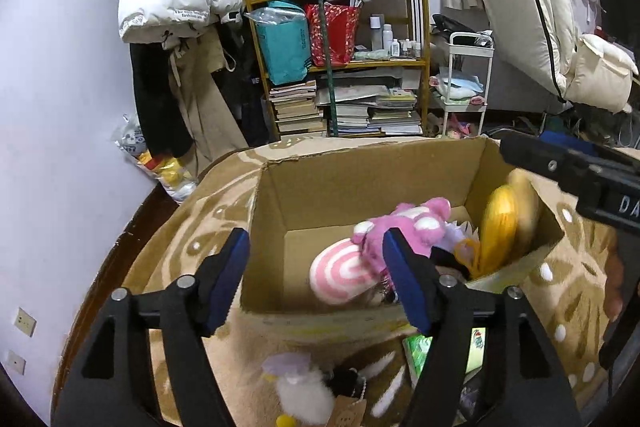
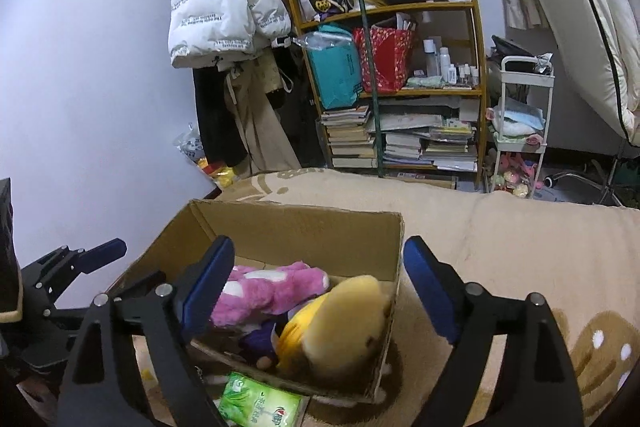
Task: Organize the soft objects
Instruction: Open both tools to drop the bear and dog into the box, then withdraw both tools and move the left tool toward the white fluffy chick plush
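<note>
1. Cardboard box sits on the tan blanket, flaps up, already holding a pink plush with a pink-and-white striped piece, and a yellow plush leaning in its corner at about 3 o'clock from the pink one.
2. Both tools look empty-handed. The left gripper has its jaws spread wide over the near wall of the box, nothing between them. The right gripper is likewise spread, poised above the yellow plush without pinching it.
3. My guess is they're between loads: toys are in, more wait outside.
4. Still out on the blanket: a small white fluffy toy with a lilac cap at 6 o'clock below the left gripper, and a green tissue pack just outside the box's near wall.
5. Next move, I'd say, calls for the left gripper to dip toward that fluffy toy, close gently on its body, lift clear of the box wall and drop it in the bare half of the box, around 9 o'clock from the pink plush.
</note>
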### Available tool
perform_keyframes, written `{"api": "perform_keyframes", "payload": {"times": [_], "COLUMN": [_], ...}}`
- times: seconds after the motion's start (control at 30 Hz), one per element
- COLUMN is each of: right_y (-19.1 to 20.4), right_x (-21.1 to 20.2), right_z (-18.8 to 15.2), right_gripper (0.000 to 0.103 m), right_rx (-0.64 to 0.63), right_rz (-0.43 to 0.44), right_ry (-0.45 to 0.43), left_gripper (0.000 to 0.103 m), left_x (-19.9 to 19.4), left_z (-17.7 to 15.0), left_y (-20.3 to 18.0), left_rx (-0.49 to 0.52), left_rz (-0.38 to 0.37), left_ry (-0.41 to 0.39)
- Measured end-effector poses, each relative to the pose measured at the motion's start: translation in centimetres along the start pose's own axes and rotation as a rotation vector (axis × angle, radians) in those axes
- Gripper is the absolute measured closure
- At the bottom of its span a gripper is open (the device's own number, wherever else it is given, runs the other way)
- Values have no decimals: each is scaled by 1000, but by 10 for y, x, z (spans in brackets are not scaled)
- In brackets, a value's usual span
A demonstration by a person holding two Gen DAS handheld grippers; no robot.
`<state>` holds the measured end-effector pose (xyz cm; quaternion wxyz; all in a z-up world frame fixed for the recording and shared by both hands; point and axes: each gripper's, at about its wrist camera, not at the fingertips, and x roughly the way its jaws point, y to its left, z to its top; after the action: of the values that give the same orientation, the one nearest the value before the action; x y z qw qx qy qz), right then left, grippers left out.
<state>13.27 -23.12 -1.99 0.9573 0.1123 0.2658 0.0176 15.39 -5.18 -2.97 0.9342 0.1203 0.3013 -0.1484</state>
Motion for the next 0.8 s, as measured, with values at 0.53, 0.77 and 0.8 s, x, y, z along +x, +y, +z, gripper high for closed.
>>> {"api": "perform_keyframes", "payload": {"times": [0.53,0.77,0.8], "right_y": [27,36,37], "right_x": [-56,-80,-84], "right_z": [-12,-25,-28], "right_gripper": [0,0,0], "right_rx": [-17,-19,-19], "right_rz": [-37,-45,-45], "right_ry": [-8,3,6], "left_gripper": [9,9,9], "left_x": [-60,-88,-90], "left_z": [-9,-25,-27], "left_y": [24,36,36], "left_rx": [-91,-131,-130], "left_rz": [41,50,54], "left_ry": [-19,8,15]}}
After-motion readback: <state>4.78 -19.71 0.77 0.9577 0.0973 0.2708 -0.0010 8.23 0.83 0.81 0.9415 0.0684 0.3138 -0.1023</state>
